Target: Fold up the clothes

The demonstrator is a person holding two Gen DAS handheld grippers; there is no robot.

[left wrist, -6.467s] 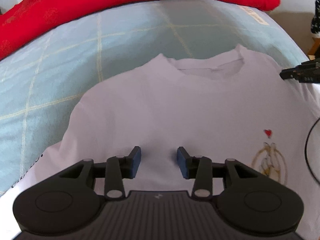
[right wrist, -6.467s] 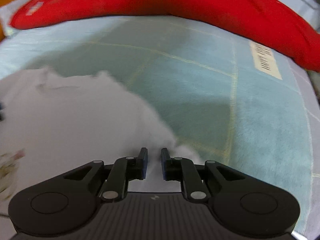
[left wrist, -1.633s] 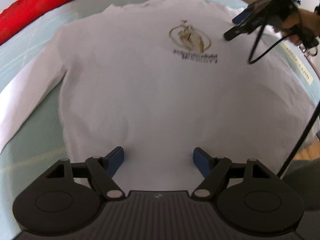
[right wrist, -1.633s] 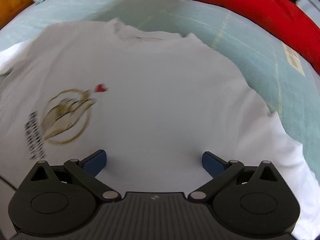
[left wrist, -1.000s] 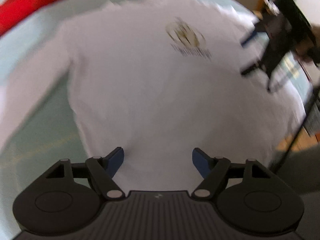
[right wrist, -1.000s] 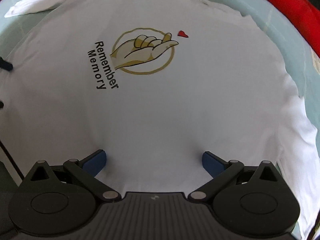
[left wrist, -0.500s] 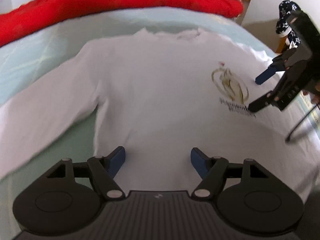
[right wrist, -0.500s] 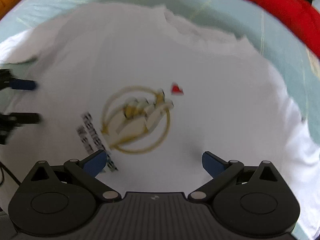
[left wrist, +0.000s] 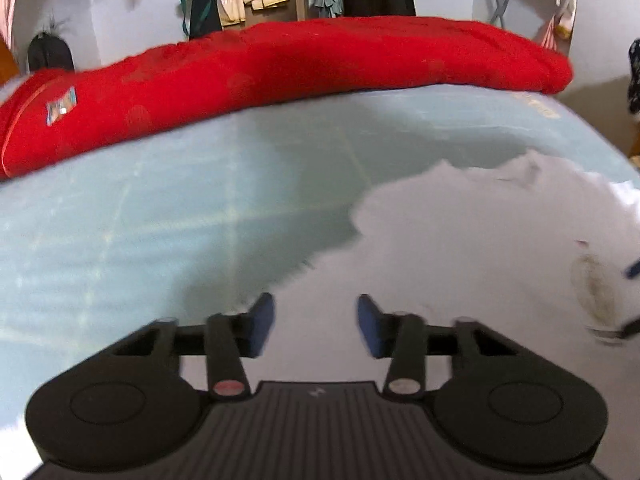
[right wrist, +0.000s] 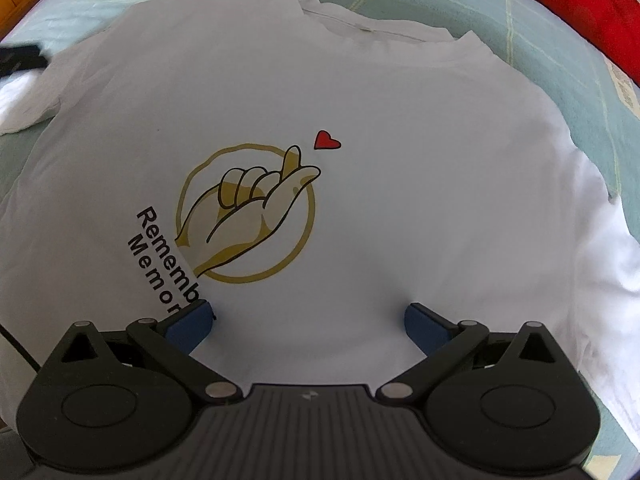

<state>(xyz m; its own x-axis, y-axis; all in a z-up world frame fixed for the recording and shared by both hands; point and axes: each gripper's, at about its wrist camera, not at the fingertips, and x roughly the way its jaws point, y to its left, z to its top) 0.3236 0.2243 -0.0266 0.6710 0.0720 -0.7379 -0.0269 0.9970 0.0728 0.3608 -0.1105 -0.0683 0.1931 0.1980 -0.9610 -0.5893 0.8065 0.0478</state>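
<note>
Now, with the white T-shirt [right wrist: 400,200] spread print-up mid-bed [left wrist: 160,200] near the red quilt [left wrist: 280,68], my right gripper [right wrist: 308,320] gapes wide, left gripper [left wrist: 316,324] half-open (both empty): I should pinch one layer at a sleeve edge.

The right gripper [right wrist: 308,316] hangs over the shirt [right wrist: 400,200], near its print, jaws spread wide and holding nothing. The left gripper [left wrist: 316,324] sits above the shirt's left edge, blue pads [left wrist: 262,320] parted less widely, also holding nothing; its view is blurred.
</note>
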